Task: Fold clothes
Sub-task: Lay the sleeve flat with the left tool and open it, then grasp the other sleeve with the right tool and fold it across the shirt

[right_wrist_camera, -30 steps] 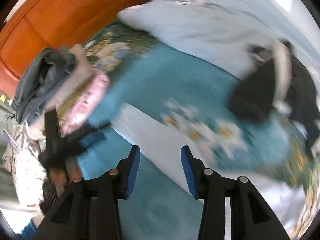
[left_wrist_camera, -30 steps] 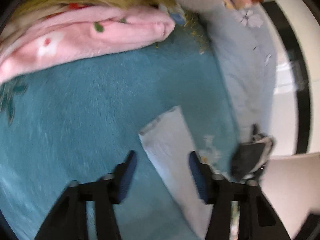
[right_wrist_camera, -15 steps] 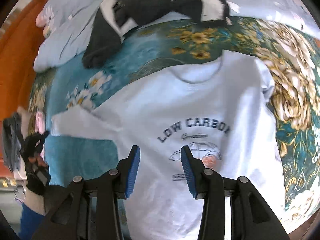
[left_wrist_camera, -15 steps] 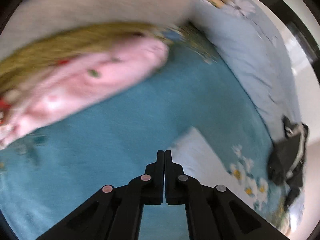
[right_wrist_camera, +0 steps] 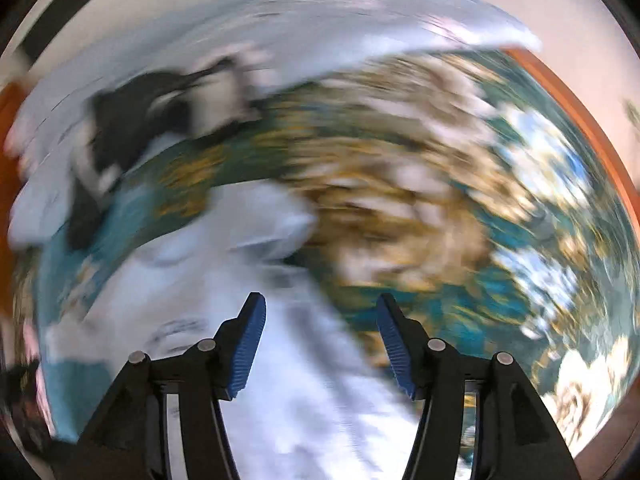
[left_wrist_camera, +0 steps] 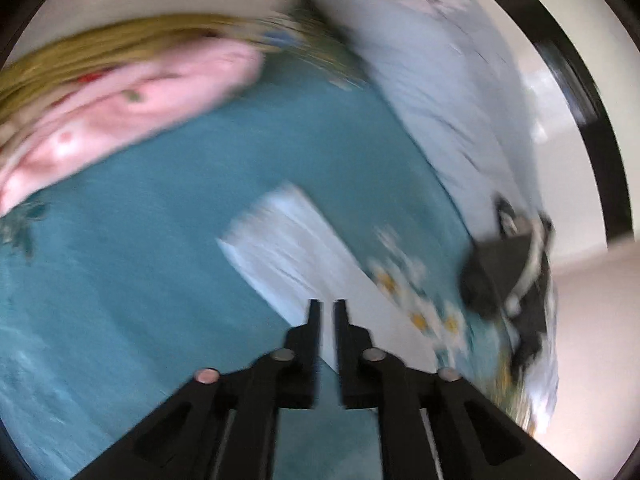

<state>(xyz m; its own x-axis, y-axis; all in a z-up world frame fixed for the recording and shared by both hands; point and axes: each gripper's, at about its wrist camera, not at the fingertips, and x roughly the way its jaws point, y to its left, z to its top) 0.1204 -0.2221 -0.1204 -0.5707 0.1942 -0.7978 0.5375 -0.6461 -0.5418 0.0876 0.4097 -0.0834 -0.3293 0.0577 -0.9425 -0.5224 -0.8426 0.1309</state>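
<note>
A pale blue T-shirt lies flat on the teal flowered bedspread. In the left wrist view its sleeve stretches out ahead of my left gripper, whose jaws are nearly closed with a thin gap and nothing seen between them. In the blurred right wrist view the shirt body lies below and left of my right gripper, which is open and empty above the shirt's right edge.
A pile of folded clothes with a pink flowered piece sits at the upper left. A black and white garment lies on a light blue quilt at the right; it also shows in the right wrist view.
My left gripper closed half a second ago and now shows a thin gap, drawn back from the sleeve. My right gripper swung right across the shirt and opened wider.
</note>
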